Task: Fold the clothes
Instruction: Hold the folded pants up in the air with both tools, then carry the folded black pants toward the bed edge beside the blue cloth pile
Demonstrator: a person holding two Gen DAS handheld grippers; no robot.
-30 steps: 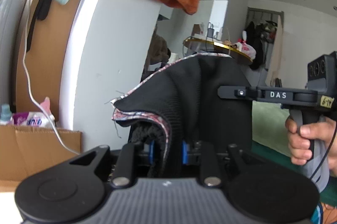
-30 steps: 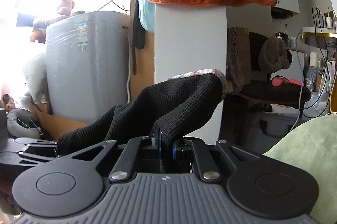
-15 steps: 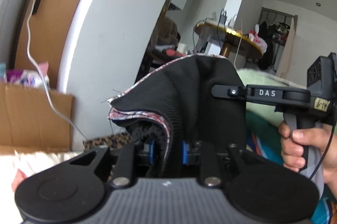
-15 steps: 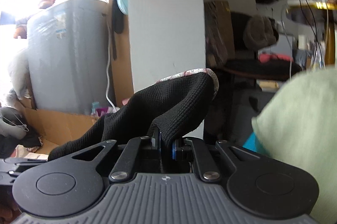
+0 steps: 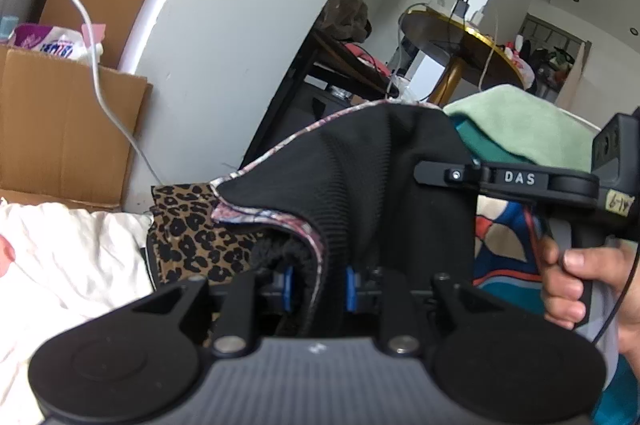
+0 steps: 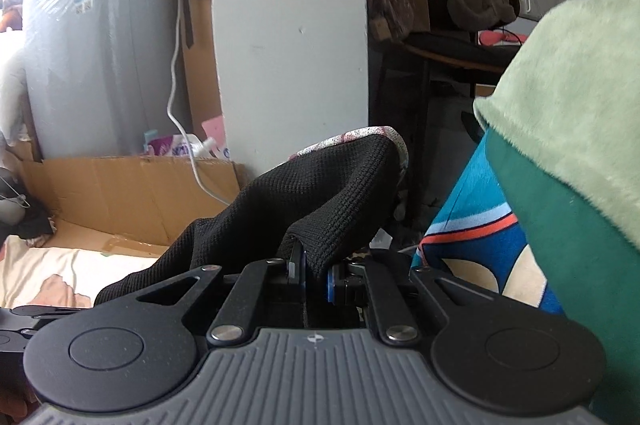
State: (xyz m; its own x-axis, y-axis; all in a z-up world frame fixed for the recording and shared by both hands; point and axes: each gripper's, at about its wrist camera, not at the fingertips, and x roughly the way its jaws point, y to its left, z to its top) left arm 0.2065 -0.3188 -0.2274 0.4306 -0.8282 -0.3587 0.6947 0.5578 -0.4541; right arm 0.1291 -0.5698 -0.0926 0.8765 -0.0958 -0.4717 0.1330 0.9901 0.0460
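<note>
A black knit garment [image 5: 372, 185] with a pink patterned lining hangs stretched between both grippers. My left gripper [image 5: 318, 285] is shut on a thick bunch of its edge, which fills the gap between the blue pads. In the right wrist view the same black garment [image 6: 320, 193] rises in a hump from my right gripper [image 6: 314, 271], which is shut on a thin fold of it. The right gripper's body and the hand [image 5: 580, 285] holding it show at the right of the left wrist view, behind the cloth.
A white pillar [image 6: 288, 37] stands straight ahead with a cardboard box [image 5: 64, 129] and a white cable [image 5: 100, 73] to its left. A leopard-print cloth [image 5: 188, 233] and white bedding [image 5: 68, 257] lie below. A pale green and teal pile [image 6: 568, 129] is close on the right.
Both grippers have sunk with the garment still held. The orange towel overhead has slid out of the top of both views, and the leopard cloth, white bedding and green pile have come into view.
</note>
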